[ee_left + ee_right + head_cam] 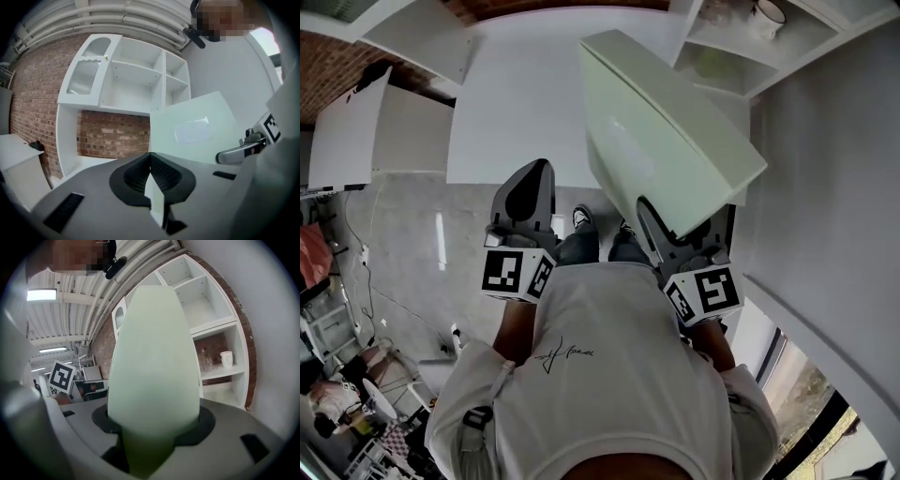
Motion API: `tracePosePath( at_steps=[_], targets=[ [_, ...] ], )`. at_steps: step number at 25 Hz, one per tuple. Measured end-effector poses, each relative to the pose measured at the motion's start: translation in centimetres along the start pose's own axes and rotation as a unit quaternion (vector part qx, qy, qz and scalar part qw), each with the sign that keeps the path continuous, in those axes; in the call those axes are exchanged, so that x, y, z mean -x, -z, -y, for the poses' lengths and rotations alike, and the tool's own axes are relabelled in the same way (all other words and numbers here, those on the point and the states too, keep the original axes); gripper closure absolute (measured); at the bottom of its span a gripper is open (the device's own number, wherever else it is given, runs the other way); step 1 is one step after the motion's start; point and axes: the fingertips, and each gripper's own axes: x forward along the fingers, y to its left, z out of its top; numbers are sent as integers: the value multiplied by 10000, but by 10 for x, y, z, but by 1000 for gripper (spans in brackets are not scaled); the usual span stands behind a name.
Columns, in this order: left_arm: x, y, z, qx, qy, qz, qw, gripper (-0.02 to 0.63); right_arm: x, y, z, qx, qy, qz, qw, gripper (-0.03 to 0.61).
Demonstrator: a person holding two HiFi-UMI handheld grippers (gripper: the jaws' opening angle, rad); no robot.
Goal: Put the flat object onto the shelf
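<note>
Head view — panel (666, 122) in right tongs (686, 225).

The board (666, 141) hides most of the right fingers (653, 228) and part of the shelf (736, 47); the head view crops its top.

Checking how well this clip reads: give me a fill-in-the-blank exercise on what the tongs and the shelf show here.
1. The right tongs grip a pale ___ board.
2. The left tongs are shut and hold ___.
3. The white shelf stands against a ___ wall.
Missing words: green; nothing; brick.
</note>
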Motion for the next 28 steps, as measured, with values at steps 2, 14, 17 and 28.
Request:
tracePosePath(
  at_steps=[2, 14, 17, 28],
  targets=[
    [-11, -10, -1, -32, 255, 95, 9996, 600, -3, -10, -6, 26, 148, 131, 9998, 304],
    [-26, -60, -19, 110, 844, 654, 9942, 600, -14, -83, -18, 558, 438, 629, 9955, 311],
    [-28, -61, -20, 38, 891, 707, 9935, 600, -14, -100, -16, 817, 544, 699, 9927, 311],
    [-34, -60, -17, 49, 1031, 795, 9915, 600, -15, -153, -23, 1270, 477, 948, 9862, 310]
  ],
)
